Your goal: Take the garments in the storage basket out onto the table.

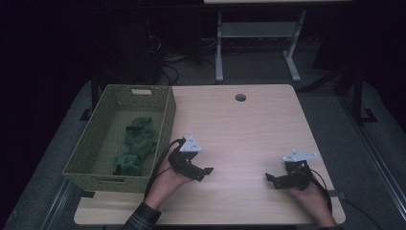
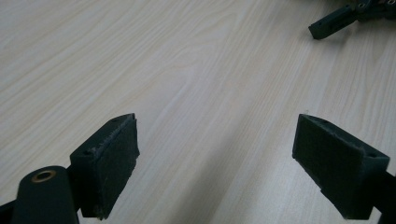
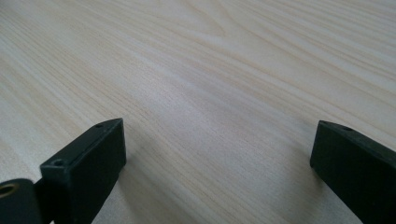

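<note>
Your table [image 1: 249, 129] is a pale wood top, bare across the middle and right. At its left edge stands the green woven basket [image 1: 165, 125], long side running away from you. Inside it, toward the near right part of the floor, lies the green cloth [image 1: 136, 146], crumpled in a loose heap with something small and dark on its far end, too small to tell. That cloth is the nearest thing to your grippers, and it sits wholly within the basket, below the rim. Expect it to be light, limp and not slippery: it will drape and trail when lifted, and it may snag on the weave or drag over the wall. Take hold on a raised fold near the top of the heap, pinching several layers at once instead of one thin edge, and lift well above the rim before moving sideways. Your left gripper [image 1: 203, 171] rests low over the table just beside the basket's near right corner, its jaws spread wide with nothing between them; the left gripper view shows bare wood between the pads [image 2: 116, 158]. Your right gripper [image 1: 272, 179] sits well apart toward the near right, jaws likewise spread and empty, pointing toward the left one.
</note>
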Tool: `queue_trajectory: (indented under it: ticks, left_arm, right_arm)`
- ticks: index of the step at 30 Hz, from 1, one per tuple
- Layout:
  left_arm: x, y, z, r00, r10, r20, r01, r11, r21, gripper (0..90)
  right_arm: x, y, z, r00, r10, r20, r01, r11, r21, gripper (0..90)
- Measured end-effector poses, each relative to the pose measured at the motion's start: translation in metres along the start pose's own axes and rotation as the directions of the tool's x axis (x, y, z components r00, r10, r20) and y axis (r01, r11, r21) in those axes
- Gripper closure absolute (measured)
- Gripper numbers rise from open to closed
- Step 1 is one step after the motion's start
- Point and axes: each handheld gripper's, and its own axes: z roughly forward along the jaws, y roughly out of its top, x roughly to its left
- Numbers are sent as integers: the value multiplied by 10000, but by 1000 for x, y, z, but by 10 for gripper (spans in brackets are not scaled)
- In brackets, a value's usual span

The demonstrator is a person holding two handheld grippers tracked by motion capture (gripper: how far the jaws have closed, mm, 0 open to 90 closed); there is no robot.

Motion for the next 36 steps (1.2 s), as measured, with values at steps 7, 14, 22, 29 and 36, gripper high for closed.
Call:
queue_trajectory:
  ticks: [7, 14, 22, 29, 36]
  left_arm:
    - [1, 10, -7, 10000, 53, 35, -53, 10000, 14, 139]
    - [4, 17, -12, 10000, -6, 56, 5, 9998, 198, 139]
    - [12, 27, -21, 9998, 0, 221, -1, 10000, 58, 144]
    - [24, 35, -33, 9999, -35, 161, 34, 9999, 110, 144]
    - [33, 34, -48, 9995, -209, 226, 210, 9998, -59, 158]
  right_arm:
    - [0, 0, 0, 10000, -2, 5, 2, 10000, 1, 32]
    - [0, 0, 0, 10000, 43, 39, -43, 10000, 14, 32]
    - [0, 0, 0, 9999, 84, 113, -84, 10000, 24, 31]
    - [0, 0, 0, 9999, 79, 114, -79, 10000, 23, 31]
    - [0, 0, 0, 9999, 95, 112, -95, 10000, 17, 31]
